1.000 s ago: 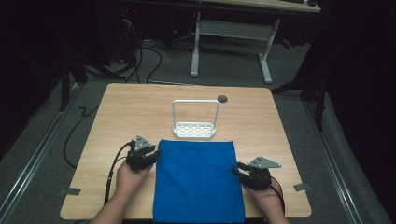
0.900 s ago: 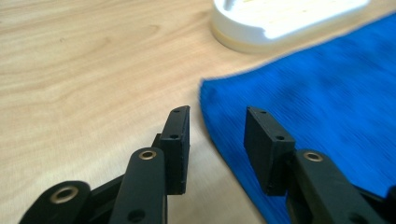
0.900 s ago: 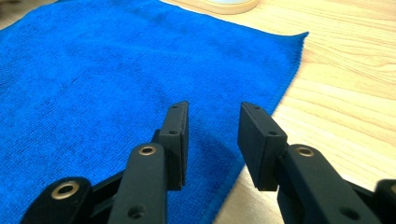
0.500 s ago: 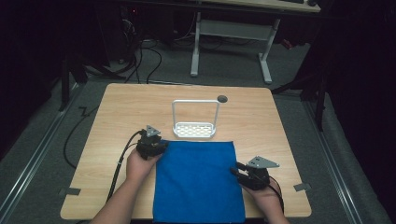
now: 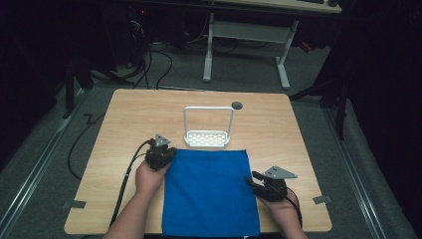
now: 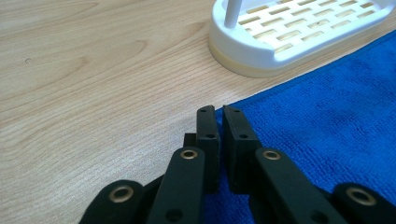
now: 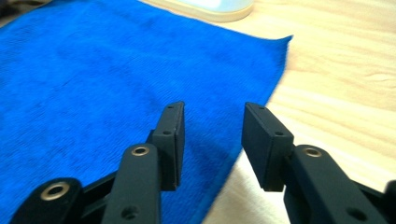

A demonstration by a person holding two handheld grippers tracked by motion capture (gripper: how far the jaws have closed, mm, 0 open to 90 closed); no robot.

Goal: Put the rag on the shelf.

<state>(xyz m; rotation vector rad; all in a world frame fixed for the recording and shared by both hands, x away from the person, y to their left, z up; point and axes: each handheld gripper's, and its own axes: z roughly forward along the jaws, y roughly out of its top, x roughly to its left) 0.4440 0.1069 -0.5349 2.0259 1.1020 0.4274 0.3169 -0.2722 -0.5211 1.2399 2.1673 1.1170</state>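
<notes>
Left gripper view: the left gripper (image 6: 218, 112) has just closed on the cloth's (image 6: 327, 126) far corner; the right gripper (image 7: 212, 109), jaws apart, straddles its right edge.

One blue cloth (image 5: 209, 191) is lying on one wooden table (image 5: 129, 114), one white rack (image 5: 207, 130) is standing there, two grippers: left (image 5: 160, 155), right (image 5: 255, 180).
</notes>
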